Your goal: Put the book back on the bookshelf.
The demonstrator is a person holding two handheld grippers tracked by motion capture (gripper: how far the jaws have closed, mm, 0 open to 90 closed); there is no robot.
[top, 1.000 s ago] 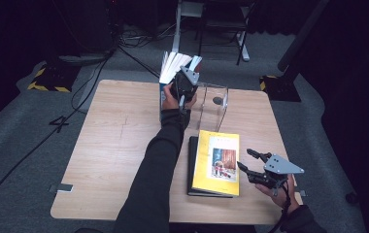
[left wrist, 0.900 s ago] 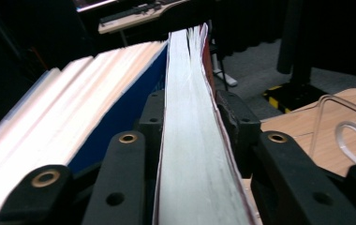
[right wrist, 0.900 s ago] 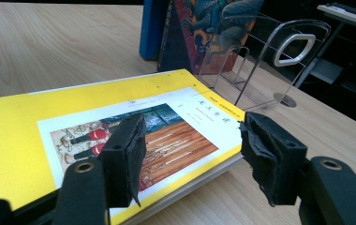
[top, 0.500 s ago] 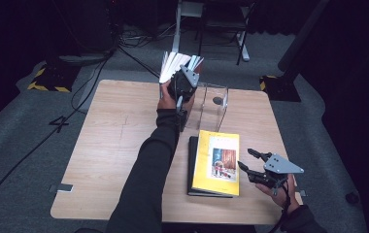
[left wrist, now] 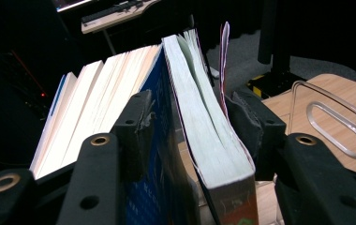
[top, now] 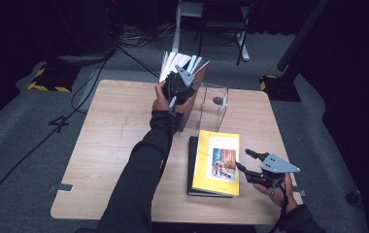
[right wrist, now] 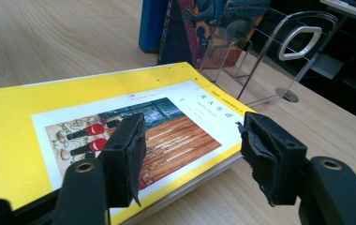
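Left claw (left wrist: 185,122) has just been opening astride an upright book (left wrist: 213,136); right claw (right wrist: 190,154) gapes over the yellow book (right wrist: 73,117).

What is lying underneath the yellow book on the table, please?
A dark book lies flat under the yellow book, its edge showing along the left side; its cover is hidden.

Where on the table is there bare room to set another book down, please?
The table's left half is bare, from the upright books down to the near edge. It is crowded around the clear bookend and the yellow book lying on a dark one, with the right gripper beside it.
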